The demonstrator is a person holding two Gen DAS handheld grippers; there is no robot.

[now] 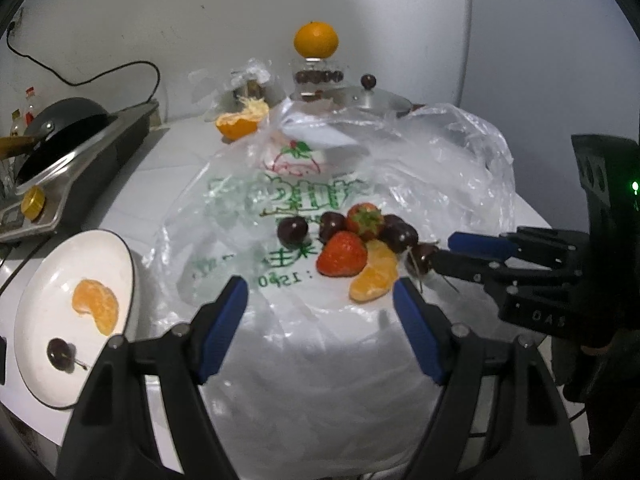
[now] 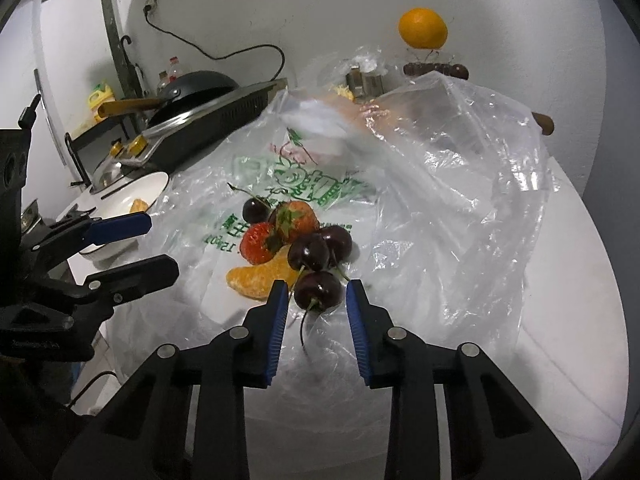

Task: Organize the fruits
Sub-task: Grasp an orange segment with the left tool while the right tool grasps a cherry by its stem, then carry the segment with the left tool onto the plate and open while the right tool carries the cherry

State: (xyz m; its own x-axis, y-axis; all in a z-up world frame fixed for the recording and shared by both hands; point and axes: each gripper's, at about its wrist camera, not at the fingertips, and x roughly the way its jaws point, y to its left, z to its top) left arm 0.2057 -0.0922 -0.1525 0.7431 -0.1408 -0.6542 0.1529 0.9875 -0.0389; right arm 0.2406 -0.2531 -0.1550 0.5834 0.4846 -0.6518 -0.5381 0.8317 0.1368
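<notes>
Fruit pile on clear plastic bag (image 2: pixel 440 184) on the tabletop: glossy dark cherries, two red strawberries (image 2: pixel 280 228), an orange segment (image 2: pixel 256 278). Right hand-held gripper (image 2: pixel 316 300) nearly closed, blue pads flanking the nearest cherry (image 2: pixel 318 290); contact unclear. Left hand-held gripper (image 1: pixel 320 300) wide open, empty.

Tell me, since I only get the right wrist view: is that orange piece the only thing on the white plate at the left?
Observer: No. The left wrist view shows the whole plate. A dark cherry with its stem lies near the orange piece, apart from it.
Operator: And what is hiding behind the plastic bag?
Observer: A partly peeled orange sits just behind the bag, with its peel torn open.
Operator: Anything else back there?
Observer: A metal pot lid with a dark round knob, to the right of that orange.
</notes>
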